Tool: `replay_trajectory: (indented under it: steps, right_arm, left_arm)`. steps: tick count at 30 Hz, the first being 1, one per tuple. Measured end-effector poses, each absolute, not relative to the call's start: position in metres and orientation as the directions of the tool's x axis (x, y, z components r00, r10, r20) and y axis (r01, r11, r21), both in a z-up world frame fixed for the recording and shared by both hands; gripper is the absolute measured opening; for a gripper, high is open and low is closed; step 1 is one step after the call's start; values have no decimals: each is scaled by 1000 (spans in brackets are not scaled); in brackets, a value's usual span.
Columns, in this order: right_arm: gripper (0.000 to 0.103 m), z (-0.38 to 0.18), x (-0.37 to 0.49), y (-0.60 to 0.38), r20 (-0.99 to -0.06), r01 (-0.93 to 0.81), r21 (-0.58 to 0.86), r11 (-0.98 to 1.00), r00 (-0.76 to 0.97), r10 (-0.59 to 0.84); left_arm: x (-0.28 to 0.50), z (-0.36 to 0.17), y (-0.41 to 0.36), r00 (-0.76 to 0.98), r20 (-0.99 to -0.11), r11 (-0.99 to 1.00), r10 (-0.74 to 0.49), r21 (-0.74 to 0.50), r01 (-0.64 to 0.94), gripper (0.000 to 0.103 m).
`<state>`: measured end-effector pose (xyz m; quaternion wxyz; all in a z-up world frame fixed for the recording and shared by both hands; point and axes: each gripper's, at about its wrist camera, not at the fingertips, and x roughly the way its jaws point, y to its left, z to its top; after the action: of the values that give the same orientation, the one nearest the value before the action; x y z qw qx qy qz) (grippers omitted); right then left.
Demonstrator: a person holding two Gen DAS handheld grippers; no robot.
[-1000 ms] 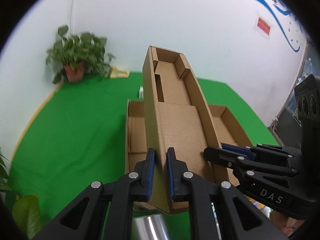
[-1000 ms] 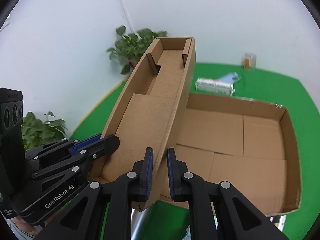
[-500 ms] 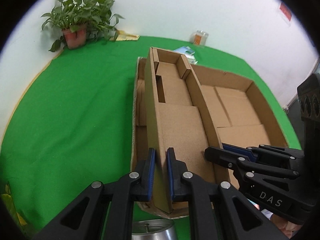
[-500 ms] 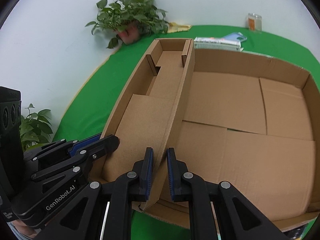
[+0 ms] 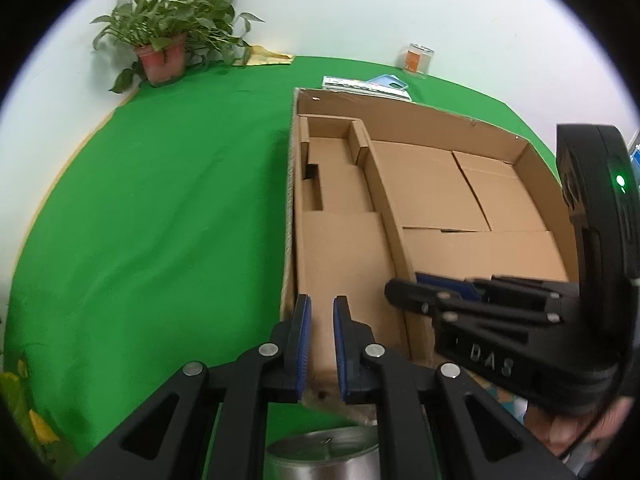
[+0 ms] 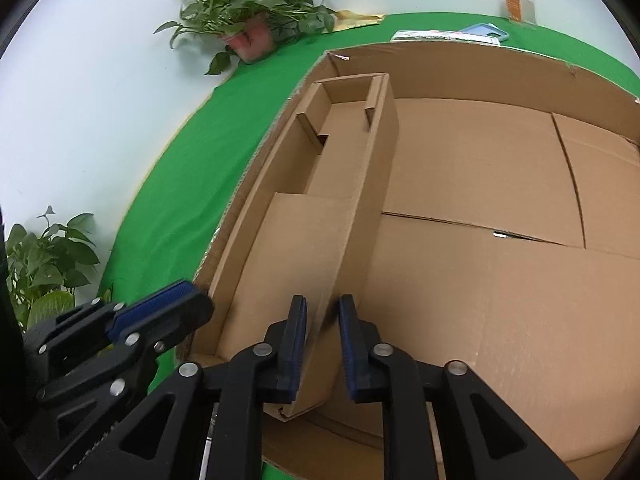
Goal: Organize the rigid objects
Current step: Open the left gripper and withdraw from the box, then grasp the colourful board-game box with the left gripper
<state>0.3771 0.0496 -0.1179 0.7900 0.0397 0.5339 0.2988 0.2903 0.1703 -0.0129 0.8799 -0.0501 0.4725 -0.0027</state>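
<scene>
Green tabletop (image 5: 160,208), big open box (image 6: 500,76) on it. Narrow cardboard tray (image 6: 320,216) sits along the box's left wall; left gripper (image 5: 319,344) and right gripper (image 6: 322,340) each straddle a tray wall, fingers slightly apart.

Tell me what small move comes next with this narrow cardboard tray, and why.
Probably open both grippers and back away. The narrow tray already lies inside the large box against its left wall, while the left gripper and right gripper each straddle a tray wall.
</scene>
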Motion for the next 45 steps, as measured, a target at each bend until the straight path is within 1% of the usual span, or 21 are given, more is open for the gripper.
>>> replay_trajectory:
  steps: [2, 3, 4, 5, 6, 7, 8, 9, 10, 11, 12, 14, 17, 22, 25, 27, 31, 34, 37, 41, 45]
  right_arm:
    - [24, -115, 376, 49, -809, -438, 393, 808, 254, 531]
    - [28, -110, 372, 47, -805, -445, 388, 807, 263, 532]
    - [48, -102, 367, 43, -803, -452, 365, 814, 289, 521]
    - [76, -91, 358, 37, -801, -456, 315, 832, 343, 491]
    - [88, -76, 345, 27, -787, -459, 255, 851, 414, 458]
    - [102, -60, 329, 15, -761, -460, 196, 866, 485, 430]
    - [103, -48, 315, 5, -737, -460, 150, 875, 538, 409]
    - [103, -37, 301, -6, -717, -449, 99, 888, 587, 377]
    - [103, -27, 286, -20, -695, -428, 55, 902, 632, 342]
    - [103, -20, 267, -36, -671, -402, 29, 915, 671, 316]
    - [103, -17, 252, -50, -660, -379, 13, 925, 692, 293]
    - [103, -16, 225, -72, -645, -351, -13, 936, 718, 261]
    - [103, -15, 189, -103, -622, -293, -47, 955, 757, 202]
    - [103, -15, 148, -134, -601, -257, -67, 964, 782, 166]
    - [103, -18, 126, -152, -606, -256, -56, 965, 777, 171]
    - [103, -23, 114, -162, -615, -280, -37, 959, 763, 199]
    - [103, -28, 93, -183, -607, -375, 26, 927, 731, 313]
    - [103, -29, 75, -202, -593, -463, 68, 884, 694, 409]
    - [103, -25, 71, -217, -598, -494, 108, 863, 661, 454]
    - [103, -32, 64, -218, -656, -561, 104, 822, 582, 480]
    - [102, -59, 72, -200, -705, -562, 208, 800, 481, 521]
  left_arm:
    - [280, -6, 174, 580, -813, 993, -62, -108, -45, 10]
    - [273, 0, 175, 606, -794, 993, -53, -104, -49, 10]
    - [260, 12, 175, 655, -755, 995, -35, -88, -48, 10]
    - [248, 22, 173, 697, -717, 997, -24, -71, -39, 11]
    - [235, 31, 170, 730, -684, 998, -13, -54, -33, 21]
    - [225, 38, 167, 753, -657, 999, -2, -42, -34, 34]
    - [210, 46, 163, 783, -622, 998, 18, -31, -48, 79]
    - [196, 52, 160, 808, -587, 997, 38, -32, -69, 101]
    - [179, 59, 155, 850, -526, 996, 36, -51, -74, 102]
    - [169, 61, 151, 865, -501, 996, 28, -61, -68, 102]
    - [161, 62, 146, 868, -497, 996, 8, -70, -49, 102]
    - [148, 59, 130, 858, -510, 994, -52, -105, -2, 102]
    - [135, 54, 109, 855, -505, 989, -117, -138, 55, 102]
    - [121, 48, 77, 821, -537, 979, -195, -163, 126, 102]
    - [114, 45, 65, 794, -558, 968, -242, -195, 157, 102]
    - [109, 40, 60, 770, -577, 959, -273, -227, 170, 102]
    - [105, 24, 51, 705, -628, 940, -331, -284, 189, 102]
    - [108, 6, 48, 635, -654, 905, -412, -374, 203, 102]
    - [115, -15, 44, 546, -688, 871, -478, -450, 196, 102]
    - [121, -38, 35, 473, -710, 847, -521, -496, 189, 102]
    - [124, -55, 28, 416, -736, 841, -535, -513, 173, 101]
